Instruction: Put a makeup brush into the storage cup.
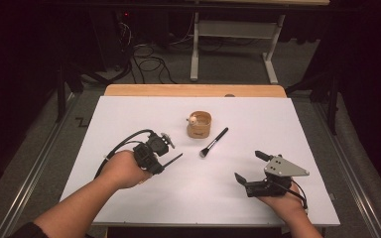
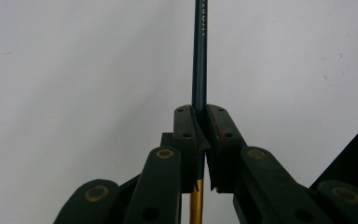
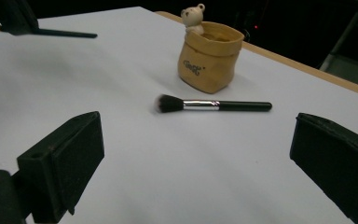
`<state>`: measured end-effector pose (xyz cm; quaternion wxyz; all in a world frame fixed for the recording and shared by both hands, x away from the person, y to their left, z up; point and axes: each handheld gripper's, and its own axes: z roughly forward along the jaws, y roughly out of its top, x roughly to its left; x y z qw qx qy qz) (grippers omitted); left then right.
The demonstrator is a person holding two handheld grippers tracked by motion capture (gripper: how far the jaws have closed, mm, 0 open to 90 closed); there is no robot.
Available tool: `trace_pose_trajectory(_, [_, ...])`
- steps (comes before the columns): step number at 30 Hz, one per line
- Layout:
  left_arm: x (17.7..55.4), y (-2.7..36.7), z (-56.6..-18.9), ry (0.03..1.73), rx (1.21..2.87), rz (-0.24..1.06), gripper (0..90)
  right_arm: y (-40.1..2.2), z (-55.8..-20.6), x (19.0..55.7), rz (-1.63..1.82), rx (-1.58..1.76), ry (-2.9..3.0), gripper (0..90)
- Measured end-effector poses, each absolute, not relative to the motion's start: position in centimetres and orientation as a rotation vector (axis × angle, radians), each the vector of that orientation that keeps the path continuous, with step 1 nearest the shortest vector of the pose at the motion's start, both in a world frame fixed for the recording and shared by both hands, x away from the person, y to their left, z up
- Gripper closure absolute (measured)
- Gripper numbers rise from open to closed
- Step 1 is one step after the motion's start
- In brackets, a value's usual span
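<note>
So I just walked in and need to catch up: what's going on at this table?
A person works with a gripper in each hand. The left gripper is shut on a thin dark pencil-like stick, held above the white tabletop. The right gripper is open and holds nothing. A makeup brush lies beside a tan pouch-shaped holder with a bear figure.

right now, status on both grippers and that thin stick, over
Left gripper shut on dark pencil. Right gripper open, nothing between its jaws. Makeup brush lies beside bear pot, apart. Nothing blocks the pot.
</note>
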<state>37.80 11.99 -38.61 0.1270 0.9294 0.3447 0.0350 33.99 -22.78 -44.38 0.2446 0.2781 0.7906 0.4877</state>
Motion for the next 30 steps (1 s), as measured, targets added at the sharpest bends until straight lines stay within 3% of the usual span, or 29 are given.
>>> trace_pose_trajectory(16, [38.0, 12.0, -38.6, 0.993, 2.703, 0.094, 83.1, -17.4, -41.0, 35.7, 1.319, 0.632, 2.171, 9.8])
trace_pose_trajectory(30, [37.5, 11.3, -39.0, 0.886, 2.752, 0.035, 83.1, -15.9, -41.9, 35.4, 1.231, 0.527, 2.226, 14.7])
